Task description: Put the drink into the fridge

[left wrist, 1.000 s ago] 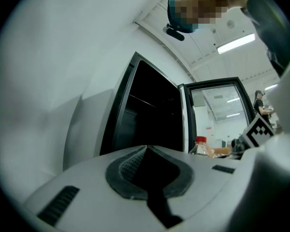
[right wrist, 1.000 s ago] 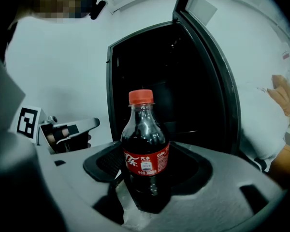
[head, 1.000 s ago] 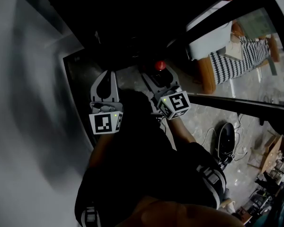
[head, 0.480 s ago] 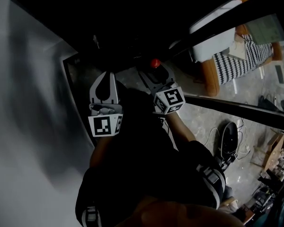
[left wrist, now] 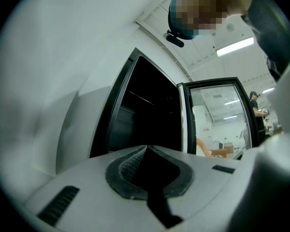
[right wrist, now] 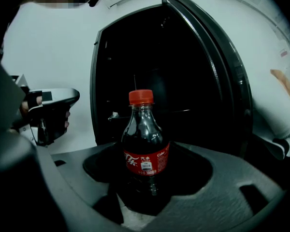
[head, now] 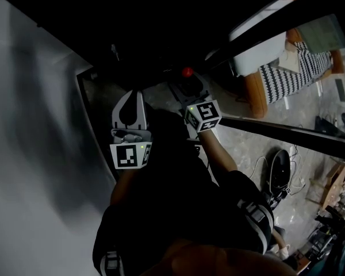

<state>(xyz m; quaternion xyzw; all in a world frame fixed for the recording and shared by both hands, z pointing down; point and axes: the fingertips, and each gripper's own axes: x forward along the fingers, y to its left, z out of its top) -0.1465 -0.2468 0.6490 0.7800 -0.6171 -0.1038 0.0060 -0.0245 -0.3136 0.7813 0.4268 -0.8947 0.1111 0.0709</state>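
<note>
A small cola bottle (right wrist: 145, 144) with a red cap (head: 187, 72) and red label stands upright in my right gripper (right wrist: 147, 187), which is shut on its lower body. Straight ahead of it is the open fridge (right wrist: 154, 76), black inside, with its door (right wrist: 210, 57) swung out to the right. In the head view the right gripper (head: 187, 86) holds the bottle at the dark fridge opening (head: 155, 50). My left gripper (left wrist: 147, 149) is shut with nothing in it and points at the same opening (left wrist: 145, 115). In the head view the left gripper (head: 131, 96) sits left of the right one.
A white wall (head: 34, 154) runs along the left of the fridge. The glass fridge door (left wrist: 217, 120) stands open on the right. Beyond it are an armchair with a striped cushion (head: 282, 76) and cables with a dark object (head: 274, 168) on the floor.
My right gripper has carried the bottle a little farther forward, toward the fridge opening. The left gripper has hardly moved.
</note>
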